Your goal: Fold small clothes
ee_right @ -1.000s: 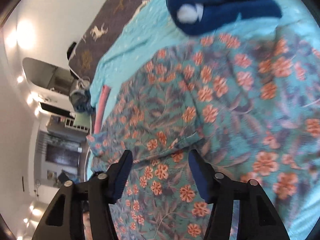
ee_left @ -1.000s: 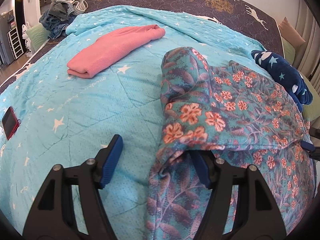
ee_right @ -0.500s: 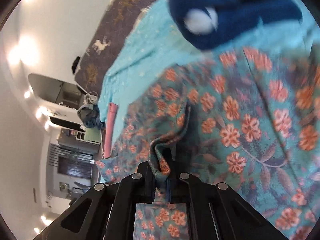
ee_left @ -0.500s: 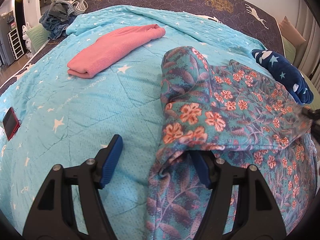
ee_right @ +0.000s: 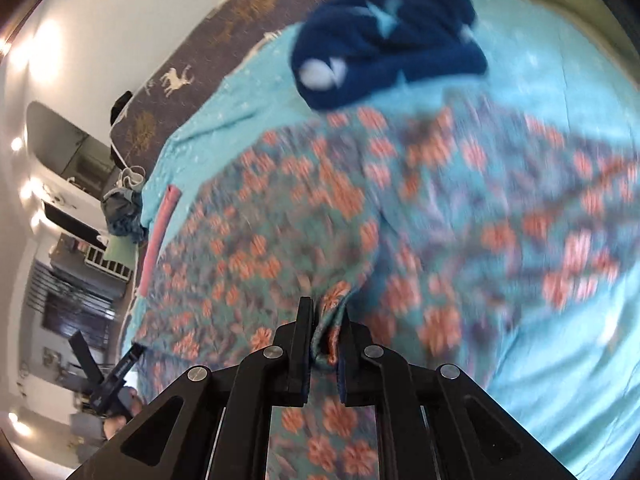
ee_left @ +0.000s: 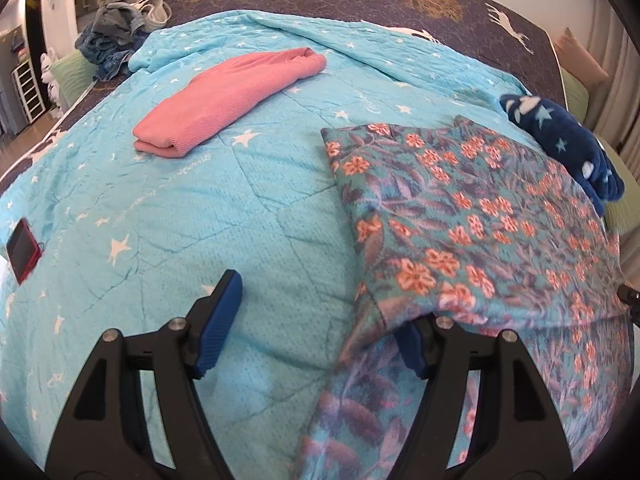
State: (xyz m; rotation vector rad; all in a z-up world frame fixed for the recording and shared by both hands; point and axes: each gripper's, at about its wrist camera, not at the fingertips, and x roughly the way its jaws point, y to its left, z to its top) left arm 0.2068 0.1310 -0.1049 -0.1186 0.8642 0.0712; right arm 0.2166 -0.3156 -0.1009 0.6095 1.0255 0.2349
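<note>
My right gripper (ee_right: 322,344) clamped tight on bunched fold of floral cloth (ee_left: 472,216), jaws nearly together, fabric pinched between pads. View from that side smeared by motion. My left gripper (ee_left: 320,320) jaws wide apart; left finger (ee_left: 220,320) over bare turquoise quilt (ee_left: 180,208), right finger tucked under raised cloth edge, no squeeze on it. Floral cloth lies spread on right half of quilt. Folded pink garment (ee_left: 228,100) well apart, far left. Navy starred garment (ee_left: 568,148) at cloth's far right corner. Red phone (ee_left: 22,250) near quilt's left edge.
</note>
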